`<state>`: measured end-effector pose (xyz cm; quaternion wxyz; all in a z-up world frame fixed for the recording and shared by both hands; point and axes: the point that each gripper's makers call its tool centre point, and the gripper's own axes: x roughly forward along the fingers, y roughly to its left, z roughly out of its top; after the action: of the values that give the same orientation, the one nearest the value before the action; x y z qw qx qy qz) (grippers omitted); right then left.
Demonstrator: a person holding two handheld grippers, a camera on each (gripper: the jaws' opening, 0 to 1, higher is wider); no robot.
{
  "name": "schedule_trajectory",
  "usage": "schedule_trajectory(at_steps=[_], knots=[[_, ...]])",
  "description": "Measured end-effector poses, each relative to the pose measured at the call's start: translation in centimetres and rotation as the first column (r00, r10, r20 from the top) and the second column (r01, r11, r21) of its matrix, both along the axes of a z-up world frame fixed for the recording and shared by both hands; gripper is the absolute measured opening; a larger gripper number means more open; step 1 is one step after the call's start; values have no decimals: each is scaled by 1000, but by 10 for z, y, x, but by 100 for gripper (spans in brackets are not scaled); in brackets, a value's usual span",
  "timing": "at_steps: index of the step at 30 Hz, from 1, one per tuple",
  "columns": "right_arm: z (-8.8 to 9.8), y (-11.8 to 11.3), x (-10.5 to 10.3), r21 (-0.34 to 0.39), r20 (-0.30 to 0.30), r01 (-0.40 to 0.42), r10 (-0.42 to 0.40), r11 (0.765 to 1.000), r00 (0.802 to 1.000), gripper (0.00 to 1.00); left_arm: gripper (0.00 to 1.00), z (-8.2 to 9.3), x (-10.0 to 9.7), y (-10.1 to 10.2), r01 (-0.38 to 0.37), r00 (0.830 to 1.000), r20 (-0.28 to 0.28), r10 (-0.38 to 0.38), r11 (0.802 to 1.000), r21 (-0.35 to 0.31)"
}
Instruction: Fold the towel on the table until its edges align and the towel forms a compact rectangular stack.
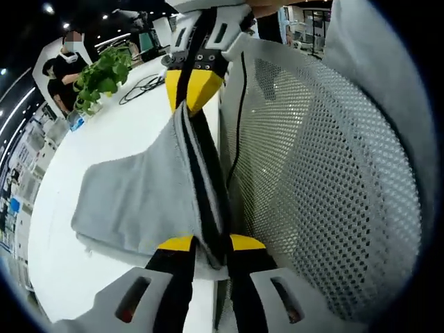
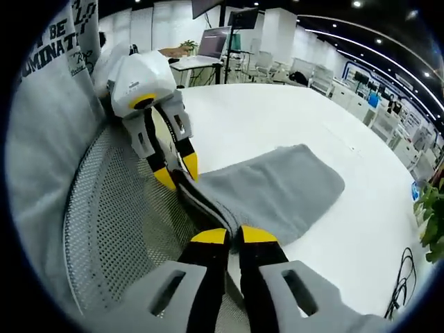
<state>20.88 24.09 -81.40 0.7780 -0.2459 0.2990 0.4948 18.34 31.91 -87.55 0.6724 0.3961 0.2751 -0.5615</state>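
At the table's near edge, the left gripper and right gripper each pinch the grey towel, stretched between them. Judged best: carry both corners evenly across.

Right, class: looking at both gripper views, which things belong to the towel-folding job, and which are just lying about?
Part of the job:
- grey towel, one edge pinched taut between both grippers
- left gripper, shut on the towel
- right gripper, shut on the towel
- white table

Just lying about:
- mesh chair back
- potted plant
- black cable
- laptop on a far desk
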Motion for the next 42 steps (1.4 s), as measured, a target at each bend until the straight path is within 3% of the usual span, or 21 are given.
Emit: schedule_trajectory(at_steps=[6,10,12,17,20,28,42], knots=[[-6,0,-3,-11,-13,-12,12,1000,1000,2,22,-12,-7,-9,50,998,-46,-49,998,26],[-2,-1,1,1,-12,4,-4,1000,1000,1,22,3,-4,-24,-20,996,-83,13,996,-81],[0,-1,3,13,-15,14,-13,1000,1000,1,22,7,1,-29,-48,996,-81,40,994,-97],[-3,0,2,3,-23,3,-3,1000,1000,1,20,-6,6,-29,-35,999,-37,34,999,-29],[-1,1,3,0,-20,-3,3,1000,1000,1,11,-4,7,-25,-44,998,-38,44,999,-21],[15,4,15,37,-24,20,-20,999,1000,0,7,23,28,-12,-91,996,-21,90,995,-51],[73,13,64,202,-51,118,-110,972,993,0,7,89,89,4,-109,990,79,119,987,-116]])
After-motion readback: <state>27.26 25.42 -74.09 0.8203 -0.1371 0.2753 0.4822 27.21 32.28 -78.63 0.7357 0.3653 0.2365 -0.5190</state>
